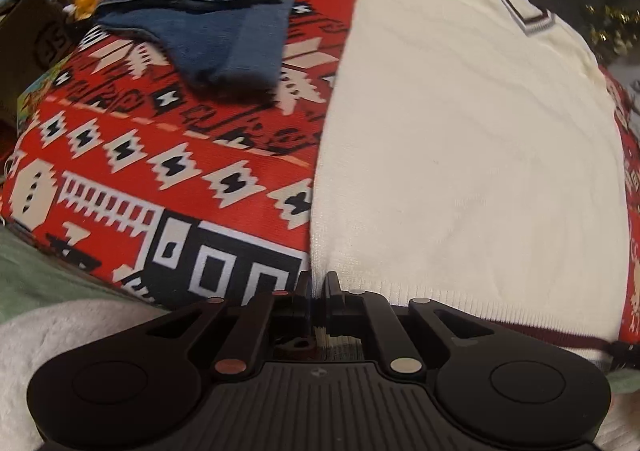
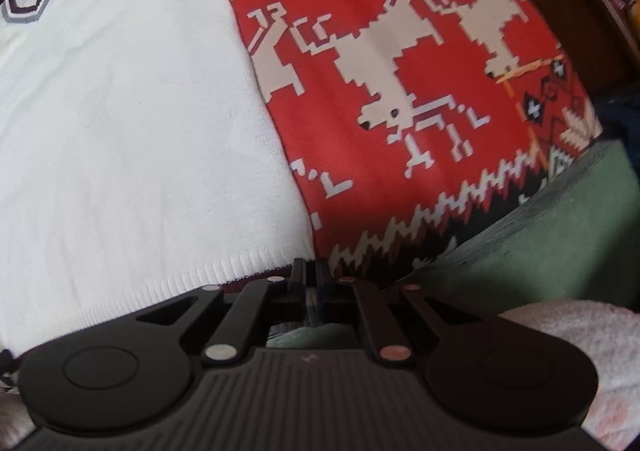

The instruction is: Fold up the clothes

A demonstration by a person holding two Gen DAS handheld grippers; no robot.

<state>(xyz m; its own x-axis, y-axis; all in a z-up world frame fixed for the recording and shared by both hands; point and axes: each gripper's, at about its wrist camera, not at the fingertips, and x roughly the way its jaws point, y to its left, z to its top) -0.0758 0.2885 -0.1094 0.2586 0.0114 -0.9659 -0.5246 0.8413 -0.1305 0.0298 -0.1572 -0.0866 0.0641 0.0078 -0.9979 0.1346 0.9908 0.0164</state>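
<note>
My grippers hide the sweater hem; left gripper jaws clench its corner, right gripper jaws pinch the other corner

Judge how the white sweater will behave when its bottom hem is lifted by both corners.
The white sweater is soft knit lying flat on the blanket, so it will likely sag between the left gripper and the right gripper. Its ribbed hem probably stretches and grips rather than slips.

Matte black grippers, ribbed bases, copper and silver rivets.
</note>
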